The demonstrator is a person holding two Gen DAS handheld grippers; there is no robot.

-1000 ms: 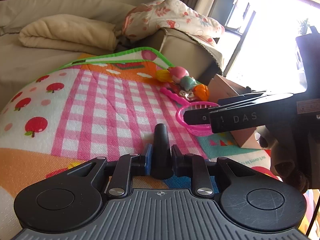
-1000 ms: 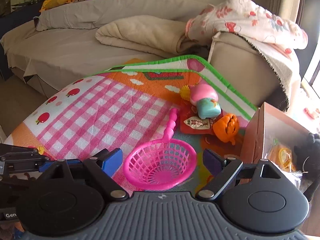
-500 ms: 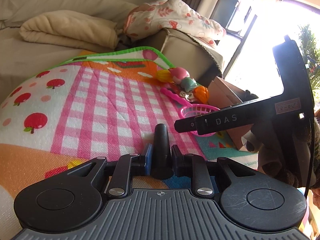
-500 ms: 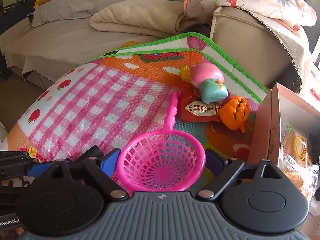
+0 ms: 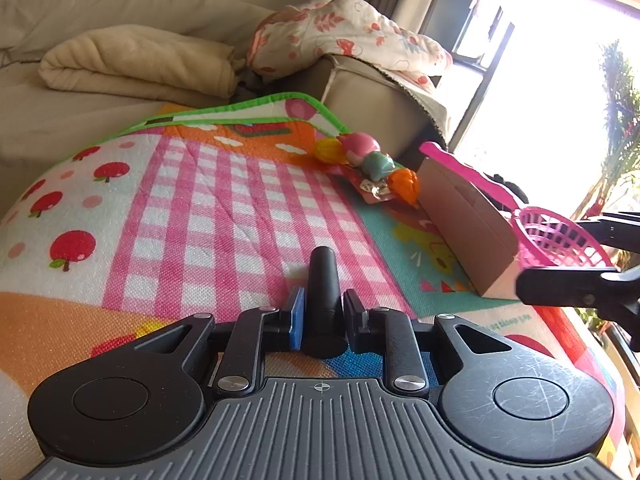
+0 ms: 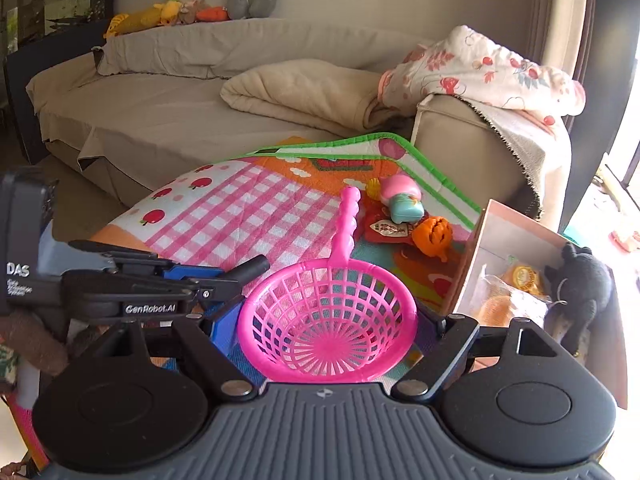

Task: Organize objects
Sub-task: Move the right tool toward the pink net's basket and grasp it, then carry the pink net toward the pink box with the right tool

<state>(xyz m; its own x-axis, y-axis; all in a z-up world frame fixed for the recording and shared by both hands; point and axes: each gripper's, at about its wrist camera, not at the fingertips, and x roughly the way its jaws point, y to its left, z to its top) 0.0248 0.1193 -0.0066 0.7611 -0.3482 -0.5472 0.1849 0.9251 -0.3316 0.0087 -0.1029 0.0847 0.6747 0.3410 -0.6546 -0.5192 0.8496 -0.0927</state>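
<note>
Gripping a black cylinder (image 5: 323,280) between both blue pads, left gripper (image 5: 322,314) closed narrow on it and hovering low over the play mat (image 5: 208,208), probably just parking the thing out of the way while the other hand works. Carrying a pink strainer (image 6: 328,320) by its bowl, right gripper (image 6: 328,322) spread fairly wide with 1 finger on each side of the rim, handle pointing forward toward the sofa (image 6: 180,120); seemingly held that way because the round basket fills the gap better than the thin handle would. Lifted clear of the mat in the left view, beside the near wall of the cardboard box (image 6: 476,248), so likely heading into it. Sitting open-topped at the right, already holding snack packets (image 6: 516,280) and a black plush (image 6: 580,280), which suggests the collecting spot. Lying loose on the mat just left of the box: pink-and-teal toy (image 6: 402,198), red sachet (image 6: 386,228) and orange pumpkin toy (image 6: 432,234), not yet gathered.
</note>
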